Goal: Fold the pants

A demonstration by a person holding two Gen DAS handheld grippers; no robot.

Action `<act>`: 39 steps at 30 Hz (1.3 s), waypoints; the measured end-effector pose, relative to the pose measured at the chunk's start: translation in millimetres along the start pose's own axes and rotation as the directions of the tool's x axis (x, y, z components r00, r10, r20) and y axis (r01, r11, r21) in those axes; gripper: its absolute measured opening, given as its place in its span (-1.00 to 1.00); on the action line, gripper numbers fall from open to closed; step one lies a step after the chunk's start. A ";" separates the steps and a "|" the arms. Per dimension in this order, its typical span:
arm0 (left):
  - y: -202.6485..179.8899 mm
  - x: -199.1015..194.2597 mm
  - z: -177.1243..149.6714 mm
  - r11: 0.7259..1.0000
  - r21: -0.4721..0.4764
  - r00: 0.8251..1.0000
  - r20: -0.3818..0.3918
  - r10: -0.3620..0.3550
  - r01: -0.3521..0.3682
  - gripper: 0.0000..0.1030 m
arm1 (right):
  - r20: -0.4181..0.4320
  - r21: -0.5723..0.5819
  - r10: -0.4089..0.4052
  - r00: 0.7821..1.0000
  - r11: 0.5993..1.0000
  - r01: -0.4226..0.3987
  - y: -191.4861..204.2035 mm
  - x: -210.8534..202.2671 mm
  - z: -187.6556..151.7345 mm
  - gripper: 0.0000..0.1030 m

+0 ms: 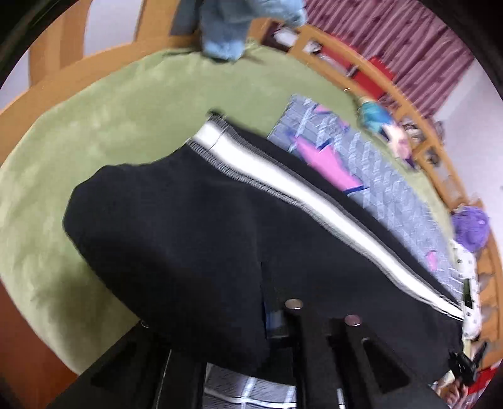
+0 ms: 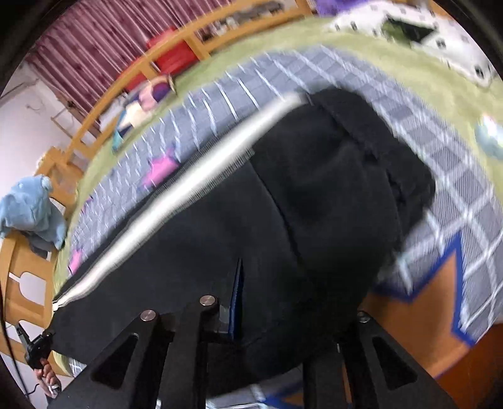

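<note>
One pair of black pants with a single white side stripe hangs lifted above a bed, its cloth draped over and in front of both grippers. In the left wrist view the pants fall forward from the left gripper, whose jaws stand narrow with black cloth pinched between them; a sliver of blue pad shows at the pinch. In the right wrist view the same pants bulge out ahead of the right gripper, whose jaws are likewise narrow and closed on a fold of the fabric, a blue pad edge visible there too. The white stripe runs along the far left edge of the garment in that view.

Under the pants lies one grey checked blanket with pink patches and a blue border, spread on one green bedcover. A wooden bed frame curves around the far side. One light blue garment hangs over the frame at the far end. Near the rail, to the right in the left view, lie one purple soft thing and one small doll-like figure, too blurred to tell more. A maroon striped curtain hangs behind.
</note>
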State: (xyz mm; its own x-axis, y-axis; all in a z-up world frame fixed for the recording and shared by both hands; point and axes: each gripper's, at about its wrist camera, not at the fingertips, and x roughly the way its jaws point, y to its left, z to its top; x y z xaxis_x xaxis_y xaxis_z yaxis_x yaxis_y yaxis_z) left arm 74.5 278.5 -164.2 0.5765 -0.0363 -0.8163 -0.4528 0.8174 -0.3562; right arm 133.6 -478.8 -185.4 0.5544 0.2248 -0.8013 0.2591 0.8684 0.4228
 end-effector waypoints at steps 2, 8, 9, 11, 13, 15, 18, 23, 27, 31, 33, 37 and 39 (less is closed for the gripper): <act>2.9 -3.4 1.6 0.998 -0.032 0.999 0.001 0.055 -0.055 -0.11 | 0.017 0.033 0.024 1.000 0.999 -0.025 -11.5 -10.1 -7.1 -0.33; -3.5 -36.9 3.2 0.994 -0.009 0.992 0.057 0.113 -0.113 0.29 | 0.175 0.098 0.027 0.984 0.994 -0.044 -42.7 -41.4 4.0 0.17; -6.4 -40.5 1.8 0.994 -0.023 0.992 0.059 0.109 -0.108 0.30 | 0.178 0.121 0.035 0.983 0.991 -0.058 -48.2 -38.4 7.9 0.21; -10.2 -44.7 -2.8 0.995 -0.048 0.994 0.058 0.088 -0.085 0.33 | 0.175 0.194 0.057 0.983 0.977 -0.091 -61.2 -18.1 20.1 0.24; -17.4 -45.3 -5.9 0.995 -0.054 0.995 0.055 0.082 -0.079 0.34 | 0.160 0.289 0.058 0.985 0.952 -0.103 -72.5 8.0 33.6 0.25; -24.1 -50.0 -11.1 0.995 -0.037 0.994 0.061 0.092 -0.090 0.34 | 0.185 0.325 -0.004 0.983 0.944 -0.057 -71.2 15.8 47.5 -0.02; -37.2 -55.5 -11.0 0.995 -0.006 0.993 0.070 0.097 -0.097 0.34 | 0.282 0.122 0.046 0.958 0.989 -0.083 -46.8 -12.9 75.1 -0.25; -48.2 -65.4 -10.3 0.994 0.022 0.989 0.107 0.102 -0.104 0.34 | 0.228 0.076 0.020 0.973 0.996 -0.039 -48.2 -9.1 77.9 -0.10; -47.3 -64.1 -9.1 0.993 0.041 0.990 0.098 0.106 -0.110 0.34 | 0.100 0.066 -0.040 0.994 0.997 0.033 -83.1 2.4 49.1 -0.04; -45.5 -73.0 -4.4 0.989 0.086 0.985 0.136 0.108 -0.120 0.38 | 0.163 0.028 -0.118 0.980 0.993 0.115 -76.9 -35.6 29.1 0.08; -44.3 -77.6 1.4 0.987 0.110 0.982 0.159 0.100 -0.118 0.43 | 0.184 0.009 -0.152 0.971 0.988 0.153 -64.2 -49.6 24.6 0.08; -40.3 -85.0 21.7 0.982 0.145 0.974 0.206 0.091 -0.122 0.52 | 0.232 -0.041 -0.164 0.959 0.983 0.178 -20.3 -71.1 29.8 0.08; -37.6 -79.9 33.2 0.981 0.153 0.973 0.213 0.087 -0.121 0.53 | 0.261 -0.065 -0.132 0.956 0.986 0.154 8.8 -77.2 32.7 0.08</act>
State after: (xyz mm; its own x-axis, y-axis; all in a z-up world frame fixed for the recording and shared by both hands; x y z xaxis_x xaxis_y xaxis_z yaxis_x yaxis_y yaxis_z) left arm 68.0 269.8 -70.6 0.6669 0.1583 -0.7282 -0.4096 0.8942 -0.1807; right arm 119.0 -502.9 -106.0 0.7025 -0.0157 -0.7115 0.2893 0.9197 0.2654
